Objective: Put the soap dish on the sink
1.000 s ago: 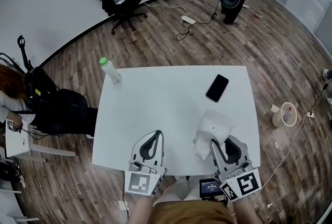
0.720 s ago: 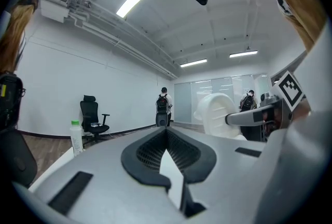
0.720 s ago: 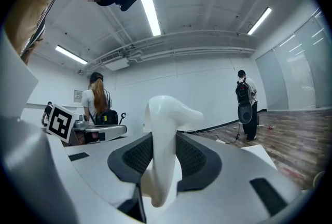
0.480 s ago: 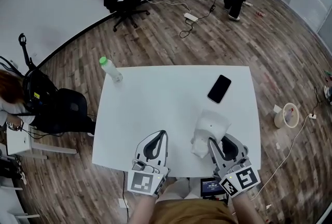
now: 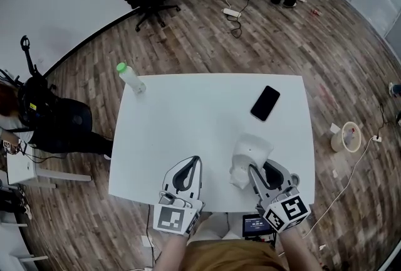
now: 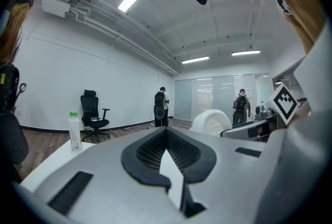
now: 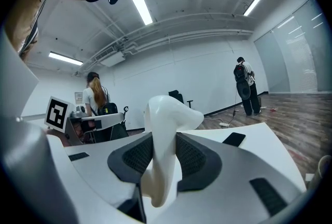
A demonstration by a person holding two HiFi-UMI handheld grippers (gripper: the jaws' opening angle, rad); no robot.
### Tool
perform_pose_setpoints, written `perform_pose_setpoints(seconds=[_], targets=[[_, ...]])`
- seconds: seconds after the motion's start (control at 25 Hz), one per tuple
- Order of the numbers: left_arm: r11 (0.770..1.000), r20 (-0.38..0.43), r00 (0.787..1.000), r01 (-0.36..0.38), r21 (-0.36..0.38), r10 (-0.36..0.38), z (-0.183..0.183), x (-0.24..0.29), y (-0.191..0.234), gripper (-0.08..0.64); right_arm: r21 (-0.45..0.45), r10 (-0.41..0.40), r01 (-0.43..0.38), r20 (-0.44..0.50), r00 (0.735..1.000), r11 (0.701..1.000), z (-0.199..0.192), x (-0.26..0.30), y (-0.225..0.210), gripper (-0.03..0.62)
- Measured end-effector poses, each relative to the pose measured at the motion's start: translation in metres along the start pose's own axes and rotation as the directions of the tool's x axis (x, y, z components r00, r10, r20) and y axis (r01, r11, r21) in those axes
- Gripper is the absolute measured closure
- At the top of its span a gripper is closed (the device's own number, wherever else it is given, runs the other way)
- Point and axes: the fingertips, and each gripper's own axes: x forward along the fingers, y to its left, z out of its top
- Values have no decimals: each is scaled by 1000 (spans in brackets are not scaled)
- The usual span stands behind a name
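Head view: right claw [image 5: 256,170], clamping soap dish [image 5: 252,149], has sunk slightly.

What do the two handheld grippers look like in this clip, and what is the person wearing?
The left gripper and right gripper match: light grey moulded bodies with black ribbed pads lining the jaws, and a white cube with black square markers at the rear of each. The person wears a mustard-brown top.
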Motion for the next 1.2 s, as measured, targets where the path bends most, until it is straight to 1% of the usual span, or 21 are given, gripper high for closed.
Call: perform_pose_setpoints(seconds=[0.2,0.4,0.56,0.76,1.04,1.2], targets=[[1000,-22,1000,17,7,-17,-10,3,-6,554,48,6,-5,-33,999,999,-21,3,-7,457],[1000,-47,999,15,3,-15,-21,1,-5,554,117,11,-4,-58,998,993,-38,8,-12,456],[1000,-61,998,18,1,-18,-29,-3,-6,554,152,18,-4,-89,996,988,-54,10,-15,456],[1000,-84,996,-3,-27,1,-40,-5,-2,554,254,28,9,-141,990,967,-81,10,-22,457],[1000,-99,995,-5,-28,2,-47,-5,-1,554,297,38,20,-189,981,955,-105,15,-30,456],[1000,-112,994,-1,-31,-3,-51,-1,-1,554,345,50,24,-203,978,938,-114,21,-34,456]])
